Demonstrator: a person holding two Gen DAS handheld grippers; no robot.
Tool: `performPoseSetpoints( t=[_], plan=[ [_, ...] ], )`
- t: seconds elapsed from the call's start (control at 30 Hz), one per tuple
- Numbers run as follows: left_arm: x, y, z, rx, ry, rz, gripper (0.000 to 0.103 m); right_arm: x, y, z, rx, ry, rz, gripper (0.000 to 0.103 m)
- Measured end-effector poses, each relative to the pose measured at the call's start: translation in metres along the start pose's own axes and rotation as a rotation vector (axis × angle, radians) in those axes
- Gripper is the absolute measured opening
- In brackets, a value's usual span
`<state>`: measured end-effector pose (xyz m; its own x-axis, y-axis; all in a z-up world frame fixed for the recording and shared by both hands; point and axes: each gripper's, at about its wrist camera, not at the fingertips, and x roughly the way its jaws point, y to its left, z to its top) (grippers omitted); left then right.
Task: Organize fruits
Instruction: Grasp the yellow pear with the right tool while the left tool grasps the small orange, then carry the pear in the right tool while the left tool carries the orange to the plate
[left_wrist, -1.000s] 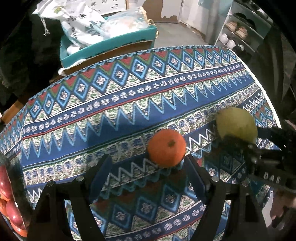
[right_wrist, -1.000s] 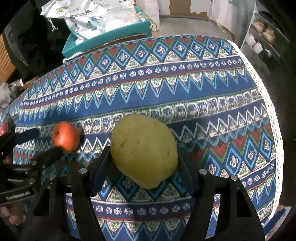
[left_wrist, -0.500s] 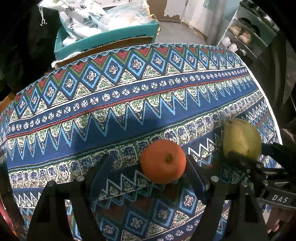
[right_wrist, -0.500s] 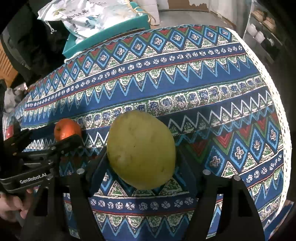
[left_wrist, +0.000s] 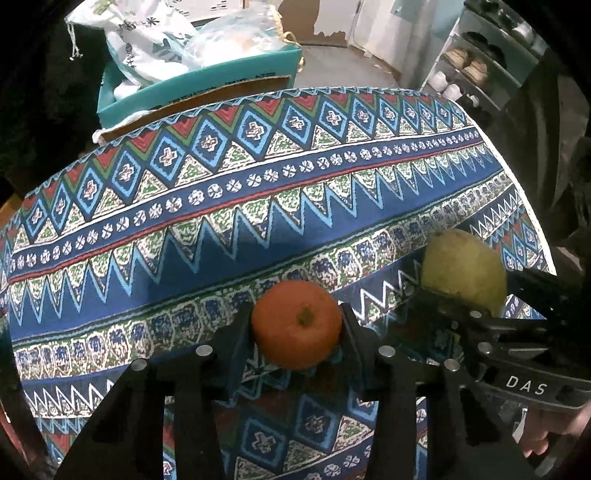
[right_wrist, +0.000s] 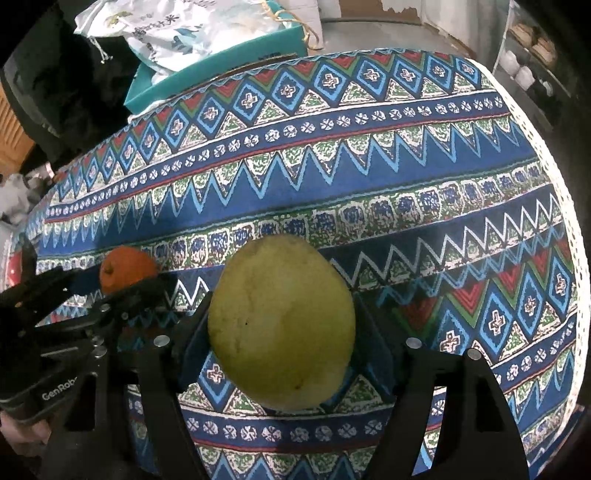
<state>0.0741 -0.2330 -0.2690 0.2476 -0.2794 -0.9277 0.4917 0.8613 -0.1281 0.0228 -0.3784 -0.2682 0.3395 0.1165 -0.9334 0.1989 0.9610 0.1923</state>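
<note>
Grasping is the step in hand; the left tool (left_wrist: 297, 332) is clamped on the orange (left_wrist: 297, 325), while the right tool (right_wrist: 282, 332) is closing with its pads against the pear (right_wrist: 280, 321), both low over the desk (left_wrist: 295, 206); lifting is judged next; the destination is nowhere seen, and contact beneath each fruit is hidden.

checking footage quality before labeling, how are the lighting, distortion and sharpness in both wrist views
Left wrist view: dim, strong fisheye bends the patterned tablecloth, corners black; the orange is sharp with a dark shadow behind it. Right wrist view: same barrel warp and vignette; the yellow-green fruit is evenly lit without glare, the background bag soft.
</note>
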Motion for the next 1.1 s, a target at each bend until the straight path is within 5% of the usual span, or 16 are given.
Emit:
performPoseSetpoints(
  t=[0.5,1.1],
  plan=[
    [-0.041,0.032,-0.008,-0.079,-0.043,0.020,0.046,-0.011,0.013,-0.004,-0.024,-0.031,-0.056,0.065],
    [-0.125,0.071,-0.023,-0.154,-0.166,0.050,0.045,-0.071,0.068,0.013,-0.121,-0.173,-0.039,0.065]
  ],
)
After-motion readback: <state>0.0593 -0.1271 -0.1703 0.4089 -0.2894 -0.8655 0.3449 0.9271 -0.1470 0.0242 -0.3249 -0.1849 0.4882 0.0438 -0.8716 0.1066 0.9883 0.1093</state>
